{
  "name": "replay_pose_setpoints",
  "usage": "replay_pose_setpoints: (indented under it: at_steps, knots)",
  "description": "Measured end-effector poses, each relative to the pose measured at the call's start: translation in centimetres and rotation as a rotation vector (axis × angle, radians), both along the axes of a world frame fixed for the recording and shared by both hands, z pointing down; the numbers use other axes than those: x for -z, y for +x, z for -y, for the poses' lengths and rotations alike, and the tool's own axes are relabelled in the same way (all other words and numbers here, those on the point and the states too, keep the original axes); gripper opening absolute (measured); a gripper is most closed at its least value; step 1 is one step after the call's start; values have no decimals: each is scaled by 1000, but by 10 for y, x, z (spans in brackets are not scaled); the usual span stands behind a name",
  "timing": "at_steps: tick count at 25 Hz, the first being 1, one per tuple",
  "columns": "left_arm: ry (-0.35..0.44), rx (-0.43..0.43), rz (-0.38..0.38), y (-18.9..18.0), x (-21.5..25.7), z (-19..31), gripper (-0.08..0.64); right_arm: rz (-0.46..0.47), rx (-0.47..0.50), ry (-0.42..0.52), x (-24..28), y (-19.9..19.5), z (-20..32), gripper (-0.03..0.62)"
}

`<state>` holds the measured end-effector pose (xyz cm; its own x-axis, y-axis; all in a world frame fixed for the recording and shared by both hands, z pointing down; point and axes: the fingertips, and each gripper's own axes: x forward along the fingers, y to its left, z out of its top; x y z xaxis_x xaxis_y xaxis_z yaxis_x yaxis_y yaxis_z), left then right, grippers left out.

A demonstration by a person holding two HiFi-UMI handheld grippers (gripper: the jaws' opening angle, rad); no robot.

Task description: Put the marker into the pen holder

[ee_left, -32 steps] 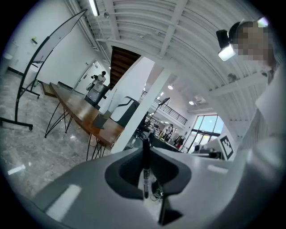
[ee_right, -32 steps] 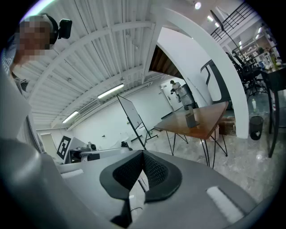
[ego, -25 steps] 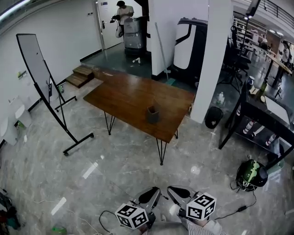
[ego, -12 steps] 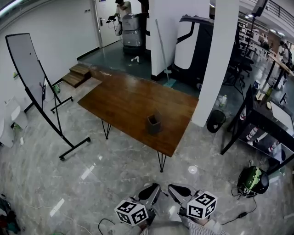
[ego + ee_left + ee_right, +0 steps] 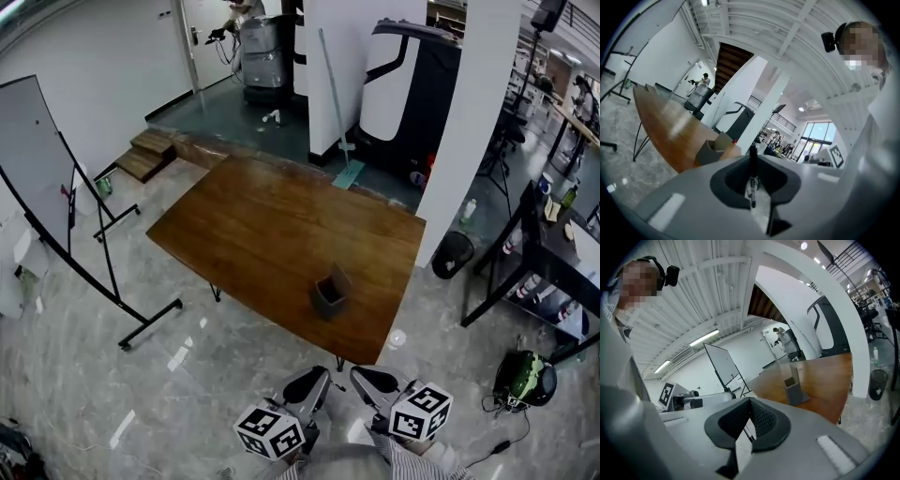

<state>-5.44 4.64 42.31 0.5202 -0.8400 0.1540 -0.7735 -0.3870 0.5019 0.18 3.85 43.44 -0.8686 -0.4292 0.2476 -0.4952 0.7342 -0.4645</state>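
- Found the marker (image 5: 752, 180) pinched upright in the left gripper (image 5: 752, 164), with jaws closed on its barrel; held low in front of the body, well apart from the table (image 5: 234, 220).
- Judged it light, rigid and thin; expected a smooth plastic barrel, so a little slippery against the pads; not fragile; reckoned no crushing risk under a firm pinch.
- Rated the present hold, roughly mid-barrel, as sound; considered a grip nearer the upper end better for the drop, leaving the lower end free to enter the opening first.
- Recorded its looks: slim dark body, black end pointing away from the camera, pale band with small print lower down; could not read the print.
- Saw the right gripper (image 5: 750, 401) with jaws together at the tips, gripping nothing identifiable; noticed a thin dark sliver in the gap below the tips; could not tell what.
- Located the pen holder (image 5: 330, 292) on the near part of the table, close to its near edge; grey, box-shaped, open at the top; saw nothing sticking out of it; standing alone on the wood.
- Judged the task at the carrying stage; marker in hand, not yet over the holder.
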Motion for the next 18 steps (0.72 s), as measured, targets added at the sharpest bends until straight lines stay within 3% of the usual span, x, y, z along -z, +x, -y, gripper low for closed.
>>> replay_pose_setpoints:
  at_steps: [8,18]
  knots:
    - [9,-26,6,-34,2,83,38,-9,-48,-16,2,-26,72,0]
    - [-42,-13,-9,-39,-16,116,38,-6,-24,-57,-11,-35,102,0]
